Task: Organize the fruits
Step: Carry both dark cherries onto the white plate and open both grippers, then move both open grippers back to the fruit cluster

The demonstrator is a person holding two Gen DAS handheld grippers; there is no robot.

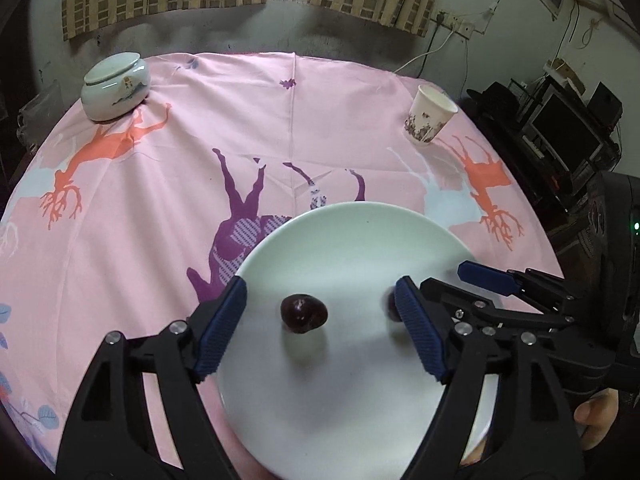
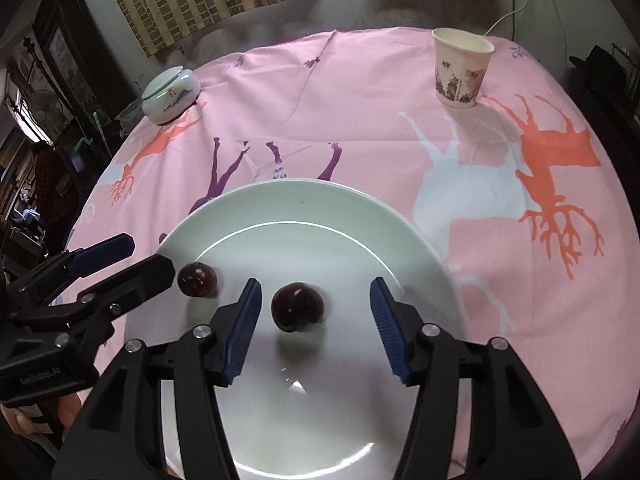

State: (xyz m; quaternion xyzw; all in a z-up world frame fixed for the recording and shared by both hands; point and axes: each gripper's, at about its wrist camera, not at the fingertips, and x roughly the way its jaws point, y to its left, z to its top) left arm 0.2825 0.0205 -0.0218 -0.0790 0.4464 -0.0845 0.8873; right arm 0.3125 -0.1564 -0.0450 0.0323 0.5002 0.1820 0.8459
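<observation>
Right wrist only: second cherry (image 2: 197, 280), unobscured.

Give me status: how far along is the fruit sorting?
Done: two dark fruits lie on the white plate, one between the left gripper's open jaws, the other between the right gripper's. In hand: nothing; neither gripper's pads touch its fruit. Left: no other loose fruit is in view; the lidded jar and paper cup stand apart.
</observation>
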